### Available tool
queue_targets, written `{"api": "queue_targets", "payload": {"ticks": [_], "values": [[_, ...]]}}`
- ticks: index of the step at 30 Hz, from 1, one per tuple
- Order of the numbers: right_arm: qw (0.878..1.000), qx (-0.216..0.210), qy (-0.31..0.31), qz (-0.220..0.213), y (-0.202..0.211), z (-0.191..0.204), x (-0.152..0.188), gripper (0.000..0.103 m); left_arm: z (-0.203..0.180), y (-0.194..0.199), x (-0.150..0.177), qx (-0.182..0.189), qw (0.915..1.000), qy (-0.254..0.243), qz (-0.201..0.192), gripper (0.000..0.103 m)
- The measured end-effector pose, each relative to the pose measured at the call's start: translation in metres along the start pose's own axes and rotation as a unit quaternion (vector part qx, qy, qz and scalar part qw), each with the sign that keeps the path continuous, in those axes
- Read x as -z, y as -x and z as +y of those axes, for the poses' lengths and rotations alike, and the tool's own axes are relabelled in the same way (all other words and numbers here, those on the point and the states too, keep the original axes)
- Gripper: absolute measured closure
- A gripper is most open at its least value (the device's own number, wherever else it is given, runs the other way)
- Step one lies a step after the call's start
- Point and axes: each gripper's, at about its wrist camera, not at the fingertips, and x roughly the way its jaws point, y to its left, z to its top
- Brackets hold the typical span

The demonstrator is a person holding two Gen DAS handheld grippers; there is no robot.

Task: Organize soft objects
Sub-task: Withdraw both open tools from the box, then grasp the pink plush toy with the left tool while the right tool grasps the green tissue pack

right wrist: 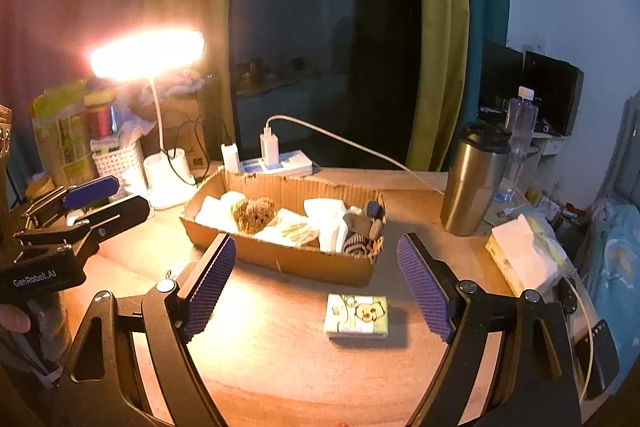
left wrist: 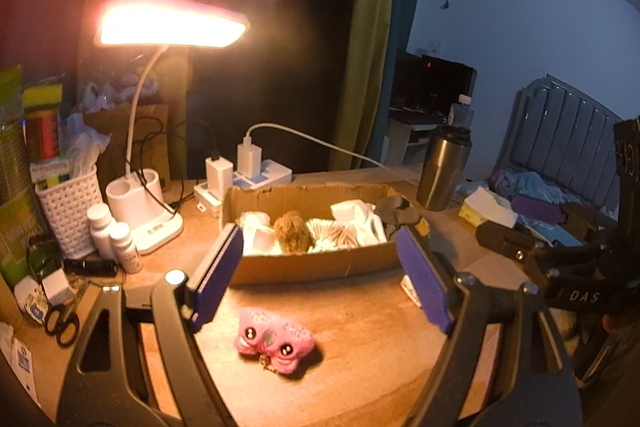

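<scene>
Pink plush looks light and squashy; I'd pinch its middle. Both my left tool and right tool gape wide, empty.

bare desk before cardboard box, tumbler right

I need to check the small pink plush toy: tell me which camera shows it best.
The left wrist view: the small pink plush toy lies unobstructed on the wooden desk. The right wrist view does not show it.
</scene>
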Motion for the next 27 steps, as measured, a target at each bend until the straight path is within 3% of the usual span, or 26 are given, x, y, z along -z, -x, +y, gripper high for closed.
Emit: {"api": "queue_targets", "payload": {"ticks": [14, 27], "values": [[0.999, 0.004, -0.012, 0.035, -0.010, -0.009, 0.039, 0.017, 0.006, -0.017, 0.035, -0.014, 0.9989, 0.000, 0.044, 0.022], [0.998, 0.000, -0.031, 0.060, -0.038, -0.023, 0.054, 0.017, 0.021, -0.063, 0.066, -0.037, 0.9899, -0.009, 0.137, 0.022]]}}
